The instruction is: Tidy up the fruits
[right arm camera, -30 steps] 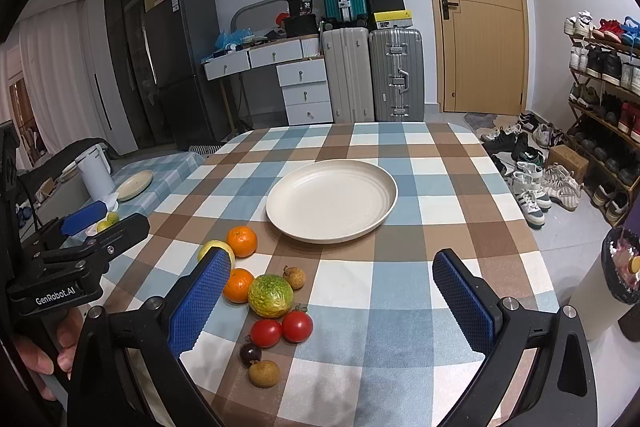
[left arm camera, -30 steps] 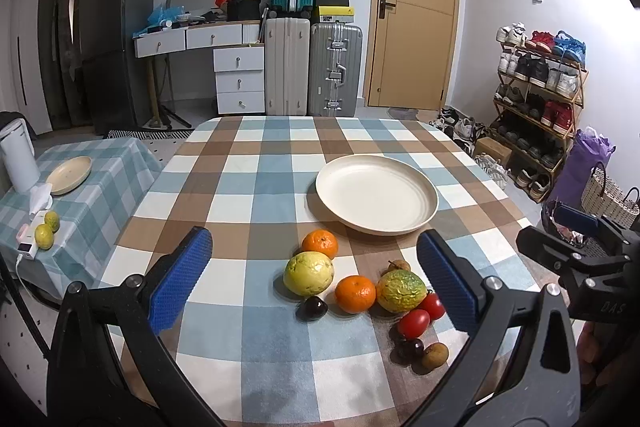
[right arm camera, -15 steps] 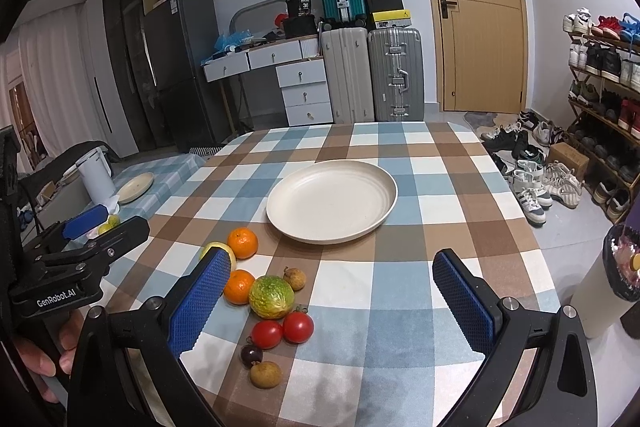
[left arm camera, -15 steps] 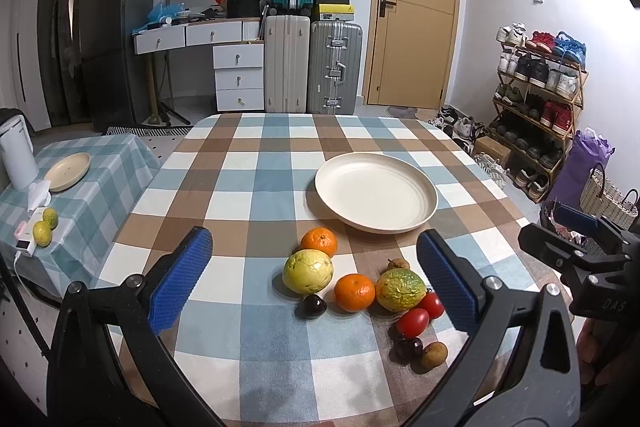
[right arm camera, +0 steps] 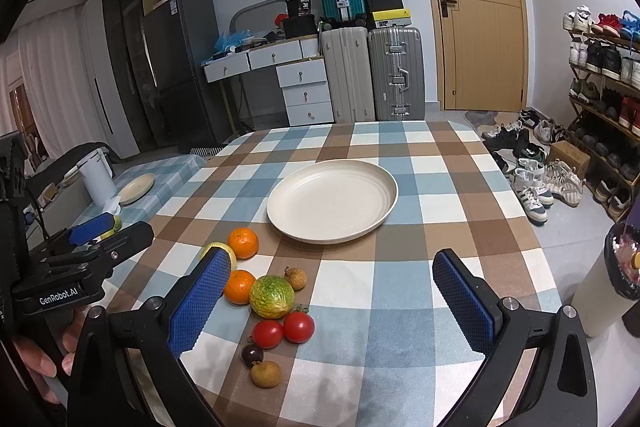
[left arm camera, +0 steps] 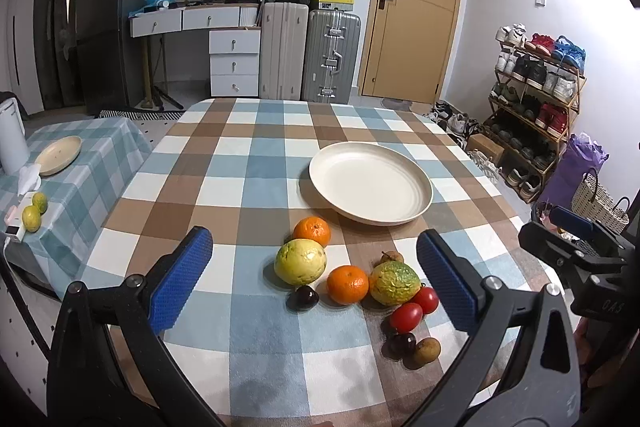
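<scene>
Since the earlier frames no fruit has shifted; both views have changed only slightly. The cream plate point(left arm camera: 370, 187) holds nothing and sits toward the right-hand part of the checked table point(left arm camera: 248, 155), away from every edge. The fruits lie in a cluster between the plate and the near edge: two oranges point(left arm camera: 312, 231) point(left arm camera: 347, 284), a yellow-green round fruit point(left arm camera: 300, 261), a mottled green-yellow fruit point(right arm camera: 271, 291), two tomatoes point(right arm camera: 267, 334), two dark small fruits point(left arm camera: 302, 297) and two brown small ones point(right arm camera: 266, 374). The left gripper point(left arm camera: 314, 283) hangs above the near edge, jaws wide apart, the cluster framed between its fingers and untouched. The right gripper point(right arm camera: 332, 301) is likewise spread, gripping nothing; the cluster lies by its left finger point(right arm camera: 198, 301), which overlaps the yellow-green fruit.
</scene>
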{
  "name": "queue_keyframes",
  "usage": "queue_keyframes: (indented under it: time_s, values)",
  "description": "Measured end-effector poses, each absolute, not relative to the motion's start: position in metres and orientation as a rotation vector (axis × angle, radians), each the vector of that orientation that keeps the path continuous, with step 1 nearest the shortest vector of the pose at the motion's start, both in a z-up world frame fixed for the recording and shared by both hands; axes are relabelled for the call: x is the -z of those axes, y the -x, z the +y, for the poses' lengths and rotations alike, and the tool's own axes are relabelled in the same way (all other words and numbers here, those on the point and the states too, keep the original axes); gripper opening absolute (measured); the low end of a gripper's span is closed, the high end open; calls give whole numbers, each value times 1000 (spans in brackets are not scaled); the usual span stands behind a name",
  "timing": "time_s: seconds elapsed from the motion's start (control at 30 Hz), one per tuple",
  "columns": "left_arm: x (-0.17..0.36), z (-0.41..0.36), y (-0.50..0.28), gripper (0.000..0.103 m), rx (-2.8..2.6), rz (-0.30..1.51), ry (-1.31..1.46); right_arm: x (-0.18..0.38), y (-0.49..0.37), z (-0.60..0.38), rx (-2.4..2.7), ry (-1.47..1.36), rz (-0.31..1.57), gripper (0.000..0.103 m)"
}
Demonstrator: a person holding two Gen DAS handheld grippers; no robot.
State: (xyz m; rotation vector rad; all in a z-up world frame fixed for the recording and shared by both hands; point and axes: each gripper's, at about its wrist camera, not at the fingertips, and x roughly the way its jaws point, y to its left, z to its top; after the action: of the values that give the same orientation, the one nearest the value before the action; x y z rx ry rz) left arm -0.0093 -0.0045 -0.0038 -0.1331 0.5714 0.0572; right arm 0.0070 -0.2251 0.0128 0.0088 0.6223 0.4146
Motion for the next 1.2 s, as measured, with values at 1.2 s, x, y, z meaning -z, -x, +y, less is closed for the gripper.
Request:
queue_keyframes:
  time_s: [1.2]
  values:
    - [102, 50, -137, 93, 87, 1090, 319, 11, -67, -206, -503, 17, 719, 103]
